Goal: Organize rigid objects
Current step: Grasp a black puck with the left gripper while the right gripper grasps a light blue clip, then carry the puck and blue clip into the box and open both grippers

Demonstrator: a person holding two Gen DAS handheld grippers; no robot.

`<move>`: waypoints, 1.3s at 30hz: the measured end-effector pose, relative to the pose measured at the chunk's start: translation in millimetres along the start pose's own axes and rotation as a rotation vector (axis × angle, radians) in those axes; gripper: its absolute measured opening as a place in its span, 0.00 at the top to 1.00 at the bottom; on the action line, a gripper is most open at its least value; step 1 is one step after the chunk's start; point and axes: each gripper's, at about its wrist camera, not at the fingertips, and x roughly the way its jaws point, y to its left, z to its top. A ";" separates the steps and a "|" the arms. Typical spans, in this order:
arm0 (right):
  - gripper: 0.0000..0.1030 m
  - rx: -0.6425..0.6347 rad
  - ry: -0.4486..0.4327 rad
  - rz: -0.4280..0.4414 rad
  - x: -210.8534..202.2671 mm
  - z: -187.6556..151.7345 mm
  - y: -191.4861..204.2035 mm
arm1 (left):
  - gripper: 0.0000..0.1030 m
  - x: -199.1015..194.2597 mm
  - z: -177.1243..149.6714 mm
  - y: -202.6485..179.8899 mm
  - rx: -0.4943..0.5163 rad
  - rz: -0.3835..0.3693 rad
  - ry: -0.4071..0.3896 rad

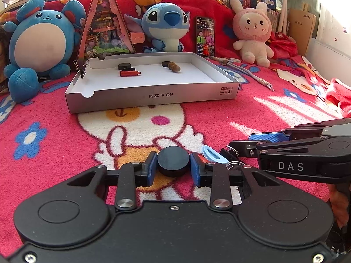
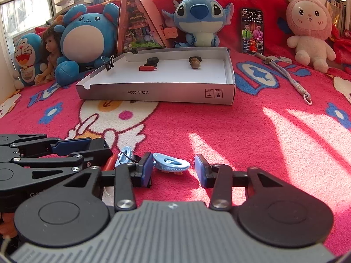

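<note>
My left gripper (image 1: 173, 167) is shut on a black puck (image 1: 173, 161), low over the pink blanket. My right gripper (image 2: 173, 169) is open, its jaws around a light blue plastic clip (image 2: 171, 164) that lies on the blanket; the clip also shows in the left wrist view (image 1: 214, 154). A second blue clip (image 2: 124, 154) and a red piece (image 2: 109, 163) lie between the two grippers. The white tray (image 1: 151, 92) ahead holds black pucks (image 1: 126, 66), a red crayon-like piece (image 1: 129, 73) and a brown acorn-like piece (image 1: 174, 67).
Plush toys line the back: a blue round one (image 1: 39, 43), Stitch (image 1: 164, 24), a pink bunny (image 1: 252, 30). A triangular pink display (image 1: 103, 24) and a phone (image 1: 205, 36) lean there. A cord (image 1: 248, 71) lies right of the tray. A binder clip (image 2: 109, 63) sits on the tray's left wall.
</note>
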 end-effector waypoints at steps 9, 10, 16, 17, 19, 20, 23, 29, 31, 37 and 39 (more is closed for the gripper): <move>0.61 0.017 -0.018 0.012 2.5 11.8 -2.7 | 0.70 -2.9 19.4 7.4 -0.024 0.014 -0.031; 0.61 0.017 -0.026 0.011 2.2 14.3 -3.3 | 0.70 -2.5 23.2 8.6 -0.027 0.017 -0.037; 0.61 0.000 -0.100 -0.001 1.2 37.4 -7.9 | 0.70 -0.1 50.6 18.4 -0.040 0.044 -0.090; 0.61 0.000 -0.110 -0.004 1.9 42.2 -9.2 | 0.70 0.7 55.3 19.8 -0.039 0.049 -0.099; 0.61 0.004 -0.132 -0.003 4.8 52.9 -13.2 | 0.70 4.4 66.6 23.8 -0.044 0.060 -0.113; 0.61 0.008 -0.141 -0.004 6.5 57.6 -15.2 | 0.70 6.4 71.3 26.0 -0.049 0.064 -0.118; 0.61 0.026 -0.162 -0.004 14.5 72.4 -22.0 | 0.70 15.9 87.7 34.9 -0.073 0.071 -0.124; 0.61 0.036 -0.177 -0.004 36.9 94.5 -30.6 | 0.70 40.9 113.6 52.9 -0.129 0.078 -0.110; 0.61 0.029 -0.171 -0.011 46.8 99.7 -30.9 | 0.70 50.9 120.2 57.1 -0.141 0.077 -0.101; 0.61 0.027 -0.146 -0.016 78.9 118.4 -33.4 | 0.70 86.9 138.9 59.4 -0.135 0.100 -0.068; 0.61 0.049 -0.135 -0.010 88.6 125.6 -36.5 | 0.70 98.1 145.0 60.5 -0.140 0.101 -0.059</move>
